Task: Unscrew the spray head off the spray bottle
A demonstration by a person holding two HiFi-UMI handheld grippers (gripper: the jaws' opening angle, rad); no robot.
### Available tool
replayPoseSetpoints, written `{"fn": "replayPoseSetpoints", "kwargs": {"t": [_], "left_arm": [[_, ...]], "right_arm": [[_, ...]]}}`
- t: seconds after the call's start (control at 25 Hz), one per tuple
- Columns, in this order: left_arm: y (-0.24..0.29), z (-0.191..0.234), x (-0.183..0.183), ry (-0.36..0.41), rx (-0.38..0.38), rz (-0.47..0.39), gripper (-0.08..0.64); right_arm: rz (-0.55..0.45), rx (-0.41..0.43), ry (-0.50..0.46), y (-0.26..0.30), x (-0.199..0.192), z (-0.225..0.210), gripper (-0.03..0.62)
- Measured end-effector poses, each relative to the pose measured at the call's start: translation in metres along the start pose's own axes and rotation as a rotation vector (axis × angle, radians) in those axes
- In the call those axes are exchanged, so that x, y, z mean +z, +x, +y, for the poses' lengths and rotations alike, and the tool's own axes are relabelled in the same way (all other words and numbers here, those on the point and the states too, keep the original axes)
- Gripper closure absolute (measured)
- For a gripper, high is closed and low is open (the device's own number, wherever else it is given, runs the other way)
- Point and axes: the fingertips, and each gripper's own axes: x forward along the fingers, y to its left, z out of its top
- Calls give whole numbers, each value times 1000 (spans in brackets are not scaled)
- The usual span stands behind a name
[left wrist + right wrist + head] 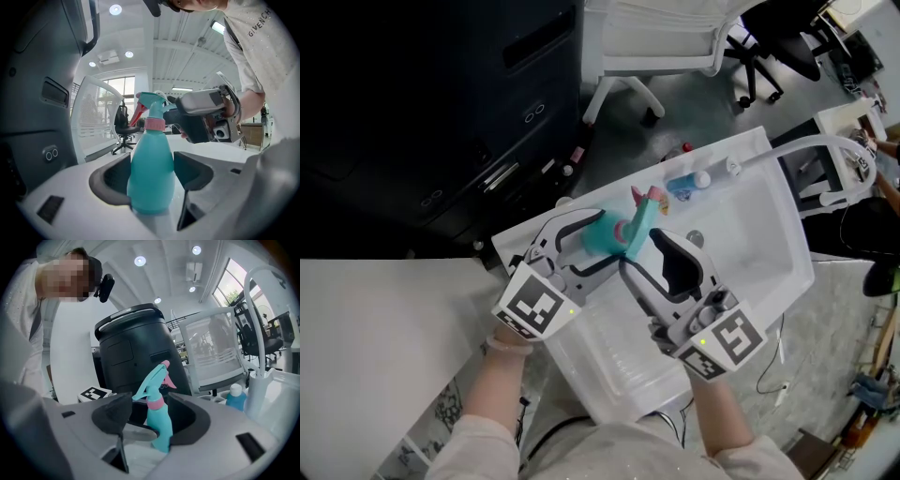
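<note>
Left fingers (117, 176): closed on the body of the spray bottle (151, 164), one pad against each side. The bottle stands upright over the white tabletop (750, 244). The left gripper (591, 246) covers much of the teal body from my head view, and in its own view the bottle's base is cut off behind the gripper housing.

Right fingers (115, 413): apart, nothing clamped. The right gripper (654, 267) sits just beside the spray head (642, 214). In the right gripper view the bottle shows between the fingers, its foot hidden behind the right-hand one. I cannot tell whether a pad touches it.

Spray head: teal, with pink collar and pink trigger, seated on the neck.

Writing: no label readable on the bottle. "GIVENCH" shows on the shirt (262, 56) in the left gripper view, cut off at the frame edge. The small blue bottle (684, 185) with a white cap, further along the tabletop, is too small to read.
</note>
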Motion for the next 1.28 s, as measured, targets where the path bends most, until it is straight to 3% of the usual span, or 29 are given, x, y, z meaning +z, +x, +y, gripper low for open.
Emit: {"fn": "replayPoseSetpoints", "kwargs": {"t": [0.64,0.92,1.12,1.28], "left_arm": [[0,0,0,-2,-3,-2,270],[0,0,0,-8,-3,-5,270],[-1,0,0,-12,-1,-6,270],[-1,0,-1,-13,1,-5,270]], "right_arm": [[-35,-100,56,-20,1,-41,397],[-17,-104,15,-23,-6,-25,415],[7,-17,110,-14,-16,0,417],[25,-70,72,3,-20,-4,395]]}}
